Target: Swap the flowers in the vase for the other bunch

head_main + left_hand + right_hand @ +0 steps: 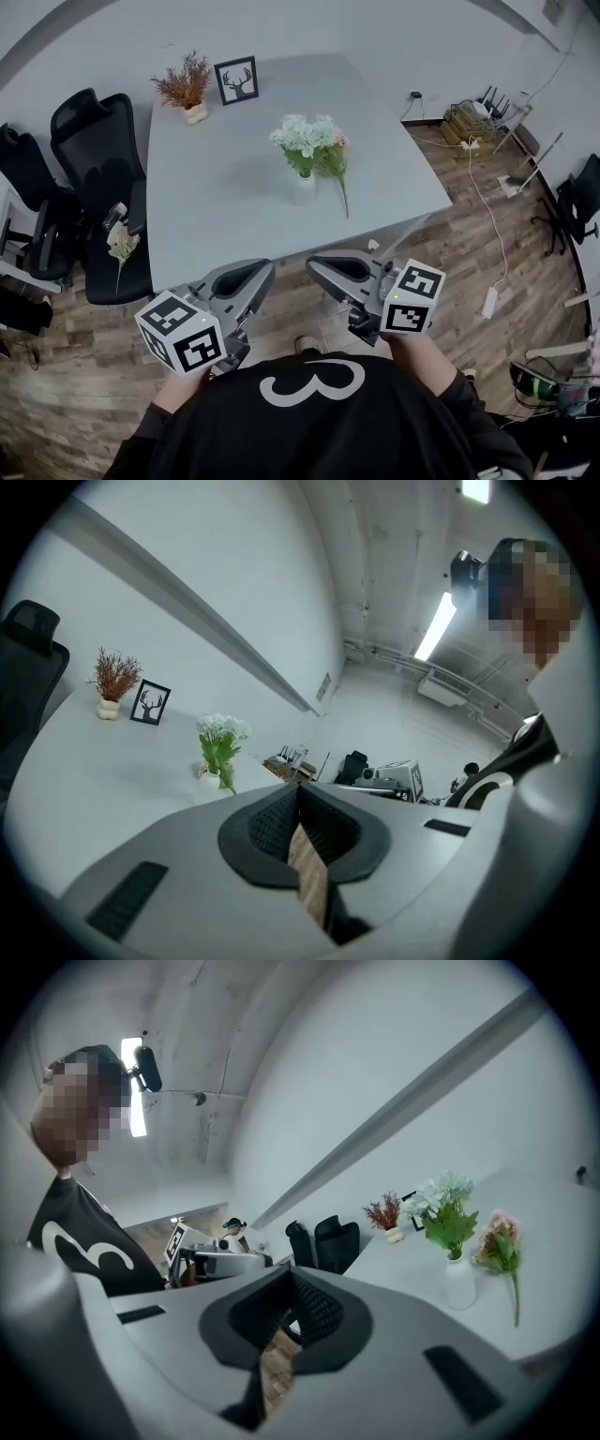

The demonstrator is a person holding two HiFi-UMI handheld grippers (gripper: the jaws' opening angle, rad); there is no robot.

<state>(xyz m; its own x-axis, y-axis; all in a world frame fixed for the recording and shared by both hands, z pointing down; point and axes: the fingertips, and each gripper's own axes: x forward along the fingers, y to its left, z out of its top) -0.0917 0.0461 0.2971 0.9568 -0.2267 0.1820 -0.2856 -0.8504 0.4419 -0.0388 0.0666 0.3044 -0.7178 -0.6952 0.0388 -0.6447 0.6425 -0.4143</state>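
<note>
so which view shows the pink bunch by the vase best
The right gripper view: the pink bunch shows bloom and stem, beside the vase. The head view has it smaller, close against the white flowers; the left gripper view barely shows it.

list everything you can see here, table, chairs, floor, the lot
table: 1, pale grey, centre
vase: 1, white, mid-table
white flowers: 1 bunch, white with green leaves, in the vase
pink flowers: 1 bunch, pink, lying on the table right of the vase
dried plant: 1, rust-brown, white pot, far left table corner
deer picture: 1, black frame, beside the dried plant
office chairs: at least 2, black, left of table
flower sprig: 1, pinkish, on a chair seat
power strip: 1, white, wood floor, right
left gripper: 1, grey, shut, empty
right gripper: 1, grey, shut, empty
</note>
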